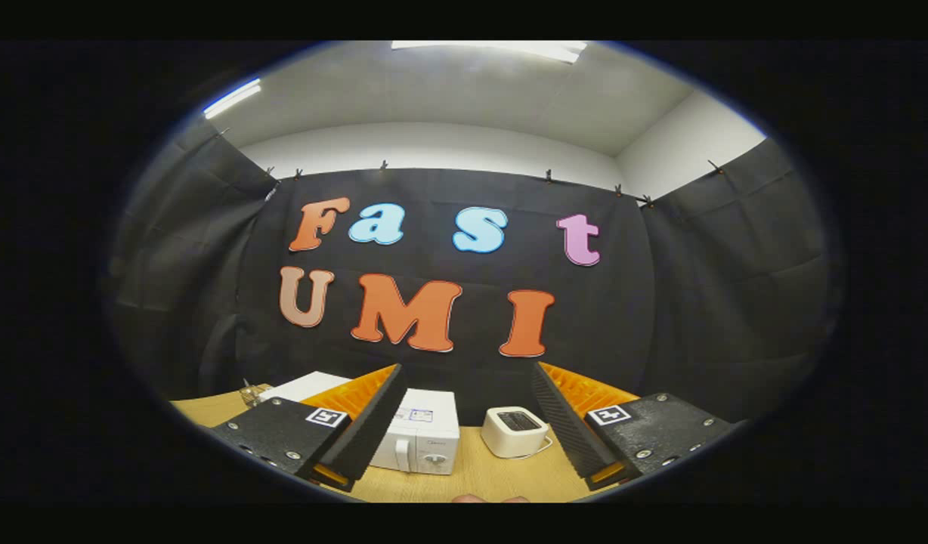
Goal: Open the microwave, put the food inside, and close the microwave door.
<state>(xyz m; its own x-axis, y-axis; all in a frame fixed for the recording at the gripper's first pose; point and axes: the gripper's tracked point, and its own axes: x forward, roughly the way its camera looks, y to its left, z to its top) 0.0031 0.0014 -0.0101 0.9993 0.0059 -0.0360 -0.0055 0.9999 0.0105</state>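
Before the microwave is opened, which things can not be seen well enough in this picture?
- Microwave, gripper view: the left finger covers its door side, so a handle cannot be made out.
- Food: a wire object behind the left finger is too small to identify.
- Toaster: too small to show whether its slots hold anything.
- Gripper: open, fingers wide apart, nothing between them.
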